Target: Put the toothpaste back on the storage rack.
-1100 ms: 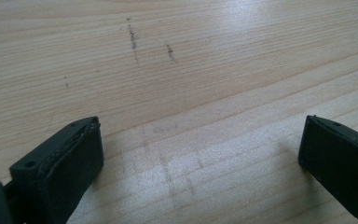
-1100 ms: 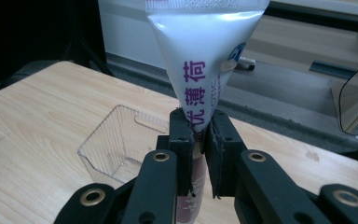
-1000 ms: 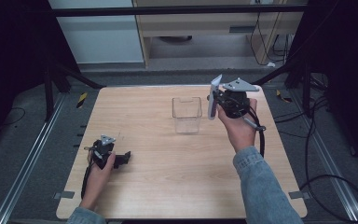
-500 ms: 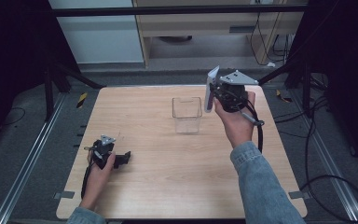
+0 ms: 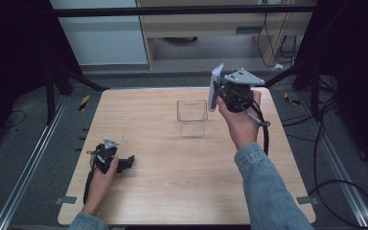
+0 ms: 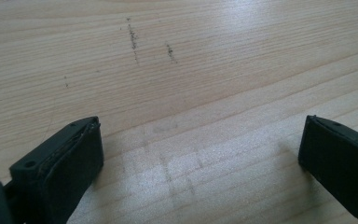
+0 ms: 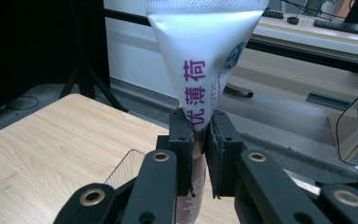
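Right gripper is raised above the far right part of the table, just to the right of the clear container and higher than its rim. Its jaws are pinched narrow on a white tube with purple lettering; the grip falls on the tube's narrow waist, so the flat crimped end fans out wide above the jaws and a short length continues below them. In the right gripper view the tube stands upright between the two black pads, touching both, with no gap to either side. In the high view the tube appears as a pale strip at the gripper's left edge, close to the container's near right corner but apart from it. Whether the tube's lower end is over the container opening or just beside it cannot be settled: the jaw linkage covers that end, and the high view is too coarse. The crimped top is cut off by the upper edge of the right gripper view, and its printed date is unreadable. The container's rim is partly hidden behind the linkage. Left gripper rests low on the near left part of the table, well apart from the container, jaws spread wide with bare wood between them, holding nothing.
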Demonstrator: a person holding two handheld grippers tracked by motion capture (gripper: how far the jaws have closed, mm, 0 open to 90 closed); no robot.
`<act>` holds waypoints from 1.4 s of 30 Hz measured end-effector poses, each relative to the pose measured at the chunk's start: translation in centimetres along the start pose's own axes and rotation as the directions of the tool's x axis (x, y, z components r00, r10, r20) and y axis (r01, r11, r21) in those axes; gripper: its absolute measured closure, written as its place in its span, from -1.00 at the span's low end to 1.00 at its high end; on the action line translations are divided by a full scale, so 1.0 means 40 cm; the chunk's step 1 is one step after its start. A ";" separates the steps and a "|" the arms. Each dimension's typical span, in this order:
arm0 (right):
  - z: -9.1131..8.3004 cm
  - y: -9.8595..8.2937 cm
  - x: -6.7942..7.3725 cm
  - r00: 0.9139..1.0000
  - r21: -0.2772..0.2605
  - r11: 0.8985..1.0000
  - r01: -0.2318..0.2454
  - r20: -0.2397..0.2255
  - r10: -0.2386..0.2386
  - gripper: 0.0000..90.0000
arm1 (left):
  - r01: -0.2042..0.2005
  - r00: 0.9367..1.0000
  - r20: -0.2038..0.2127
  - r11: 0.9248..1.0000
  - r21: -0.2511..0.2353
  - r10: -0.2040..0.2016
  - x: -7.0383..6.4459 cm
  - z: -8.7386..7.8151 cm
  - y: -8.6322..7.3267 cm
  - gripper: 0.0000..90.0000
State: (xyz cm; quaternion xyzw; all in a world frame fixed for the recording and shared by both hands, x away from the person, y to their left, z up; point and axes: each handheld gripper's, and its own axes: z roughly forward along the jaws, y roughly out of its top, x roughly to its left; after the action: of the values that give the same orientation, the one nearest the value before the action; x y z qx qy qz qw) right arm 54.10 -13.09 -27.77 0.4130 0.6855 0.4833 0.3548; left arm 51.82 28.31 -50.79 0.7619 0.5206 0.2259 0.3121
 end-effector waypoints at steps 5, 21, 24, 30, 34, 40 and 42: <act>0.001 0.007 0.004 1.000 -0.005 1.000 0.006 0.002 -0.006 0.81 | 0.000 1.000 0.000 1.000 0.000 0.000 0.000 0.000 0.000 -1.00; 0.017 0.028 0.021 1.000 -0.019 1.000 0.010 -0.008 -0.010 0.81 | 0.000 1.000 0.000 1.000 0.000 0.000 0.000 0.000 0.000 -1.00; 0.023 0.030 0.026 1.000 -0.019 1.000 0.008 -0.013 -0.008 0.80 | 0.000 1.000 0.000 1.000 0.000 0.000 0.000 0.000 0.000 -1.00; 0.034 0.038 0.040 1.000 -0.023 1.000 0.019 -0.023 -0.020 0.80 | 0.000 1.000 0.000 1.000 0.000 0.000 0.000 0.000 0.000 -1.00; 0.043 0.039 0.046 0.999 -0.024 1.000 0.021 -0.027 -0.021 0.81 | 0.000 1.000 0.000 1.000 0.000 0.000 0.000 0.000 0.000 -1.00; 0.066 0.025 0.051 1.000 -0.021 1.000 0.007 -0.023 -0.008 0.80 | 0.000 1.000 0.000 1.000 0.001 0.000 0.000 0.000 0.000 -1.00; 0.076 0.018 0.052 1.000 -0.022 1.000 -0.015 -0.024 0.015 0.80 | 0.001 1.000 0.000 1.000 0.000 -0.001 0.000 0.000 0.000 -1.00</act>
State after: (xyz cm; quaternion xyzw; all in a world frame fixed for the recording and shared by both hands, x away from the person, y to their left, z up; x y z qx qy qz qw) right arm 56.11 -9.93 -28.12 0.4084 0.6813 0.4984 0.3473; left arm 51.81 28.30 -50.79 0.7618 0.5208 0.2258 0.3122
